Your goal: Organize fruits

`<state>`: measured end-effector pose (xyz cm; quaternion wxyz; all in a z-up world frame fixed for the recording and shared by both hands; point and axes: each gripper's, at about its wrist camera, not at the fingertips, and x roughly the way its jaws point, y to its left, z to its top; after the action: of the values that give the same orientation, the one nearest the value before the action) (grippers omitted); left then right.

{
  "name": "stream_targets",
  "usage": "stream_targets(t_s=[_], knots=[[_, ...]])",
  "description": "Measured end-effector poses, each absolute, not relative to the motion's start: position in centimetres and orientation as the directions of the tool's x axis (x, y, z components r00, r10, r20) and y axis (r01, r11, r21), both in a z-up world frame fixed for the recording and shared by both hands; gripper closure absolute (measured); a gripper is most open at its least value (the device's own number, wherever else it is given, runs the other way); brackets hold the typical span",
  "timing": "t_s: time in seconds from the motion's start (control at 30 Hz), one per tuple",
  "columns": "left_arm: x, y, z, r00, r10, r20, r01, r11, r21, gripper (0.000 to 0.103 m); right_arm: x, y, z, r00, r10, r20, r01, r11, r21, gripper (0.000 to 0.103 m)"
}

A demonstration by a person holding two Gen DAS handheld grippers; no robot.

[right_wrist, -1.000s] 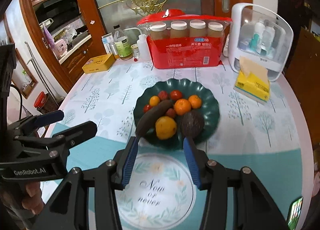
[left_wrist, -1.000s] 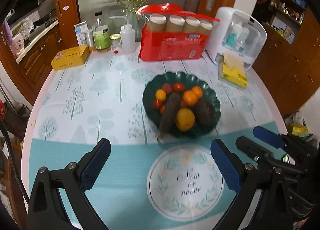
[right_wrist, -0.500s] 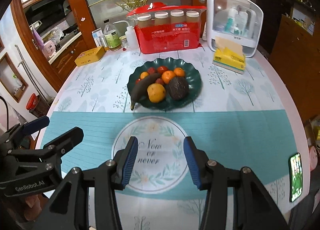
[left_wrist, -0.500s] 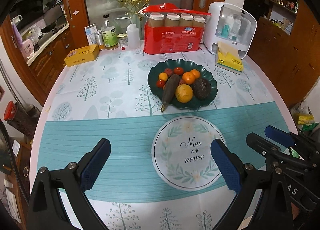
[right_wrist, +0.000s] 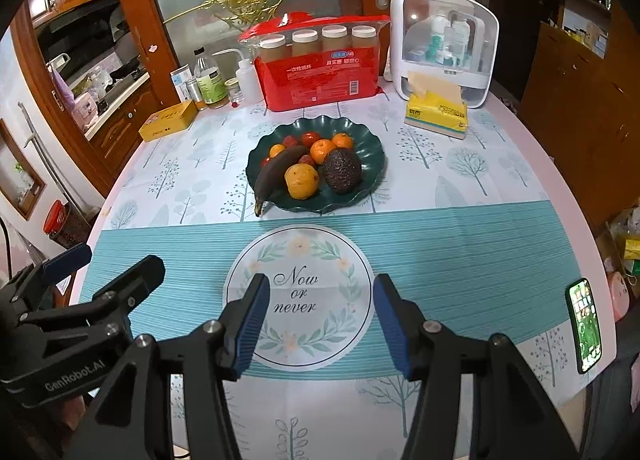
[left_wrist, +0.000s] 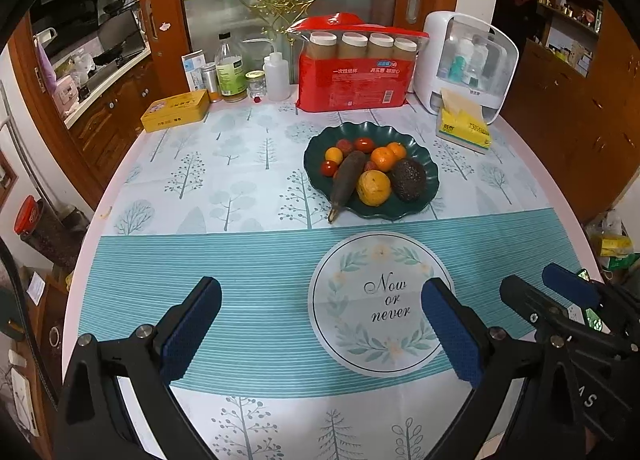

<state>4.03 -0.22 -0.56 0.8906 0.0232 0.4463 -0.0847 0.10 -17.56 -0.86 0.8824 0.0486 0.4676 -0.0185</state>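
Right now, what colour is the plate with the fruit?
Dark green plate, with a wavy rim; clearest in the right wrist view.

Dark green scalloped plate point(right_wrist: 370, 179) of oranges point(right_wrist: 323, 150), tomatoes, avocado point(right_wrist: 342, 170), blackened banana point(right_wrist: 276, 171) overhanging rim

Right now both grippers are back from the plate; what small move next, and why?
Probably hold off rather than reach. All the fruit already sits on the green plate, only the dark banana pokes over its rim, and the right gripper and left gripper are open and empty.
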Motion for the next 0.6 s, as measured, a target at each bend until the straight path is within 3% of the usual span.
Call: stream_targets(t_s=[0.6], knots=[[4.6,0.2,-1.7,0.554,-0.128,-0.822,0.146,0.988,-0.055,0.003,0.1,-16.8,-1.0,0.559,-0.006,-0.829,0.078,0.996,0.046,0.048]])
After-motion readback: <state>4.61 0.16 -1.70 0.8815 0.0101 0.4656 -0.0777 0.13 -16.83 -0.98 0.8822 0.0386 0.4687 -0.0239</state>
